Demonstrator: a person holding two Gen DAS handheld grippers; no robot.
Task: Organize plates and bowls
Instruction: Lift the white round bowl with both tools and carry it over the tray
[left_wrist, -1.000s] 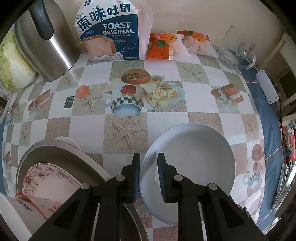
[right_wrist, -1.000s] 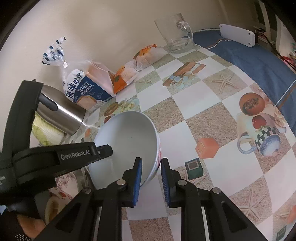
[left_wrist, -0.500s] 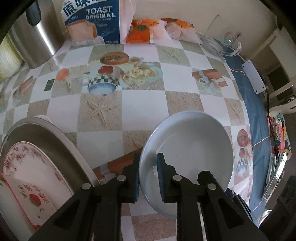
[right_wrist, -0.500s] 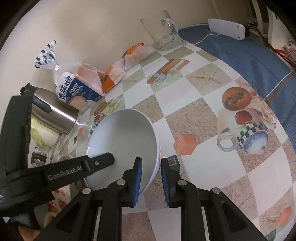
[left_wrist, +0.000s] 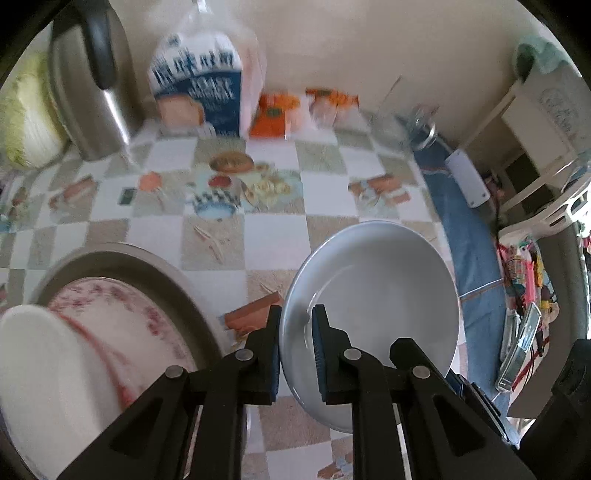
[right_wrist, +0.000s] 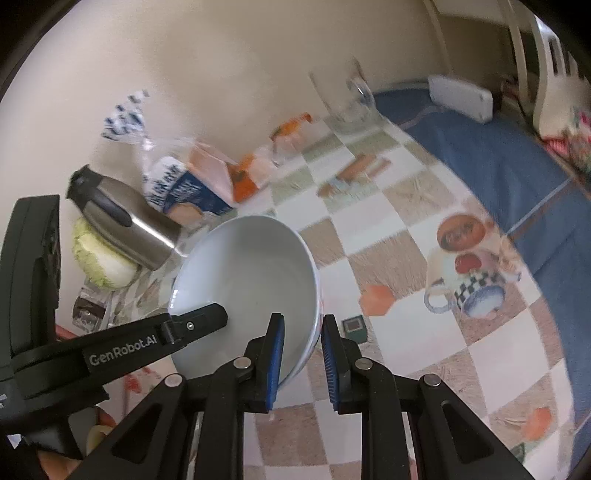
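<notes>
A plain white bowl (left_wrist: 373, 288) is held above the patterned table by both grippers. My left gripper (left_wrist: 295, 350) is shut on its near-left rim. My right gripper (right_wrist: 303, 362) is shut on the bowl's (right_wrist: 247, 273) right rim, and the left gripper's finger (right_wrist: 195, 321) shows inside the bowl in the right wrist view. At lower left in the left wrist view, a floral plate (left_wrist: 122, 306) lies in a grey metal basin (left_wrist: 122, 254), with a white red-rimmed bowl (left_wrist: 48, 376) on it.
A steel kettle (left_wrist: 92, 96), a cabbage (left_wrist: 26, 118), a toast bag (left_wrist: 203, 92) and orange snack packs (left_wrist: 273, 114) line the back wall. A glass mug (right_wrist: 347, 96) and a white power strip (right_wrist: 461, 92) stand at the right on blue cloth.
Both grippers have lifted the white bowl and tilted back, so more of the back wall shows. The basin with the floral plate now sits closer at the left.
</notes>
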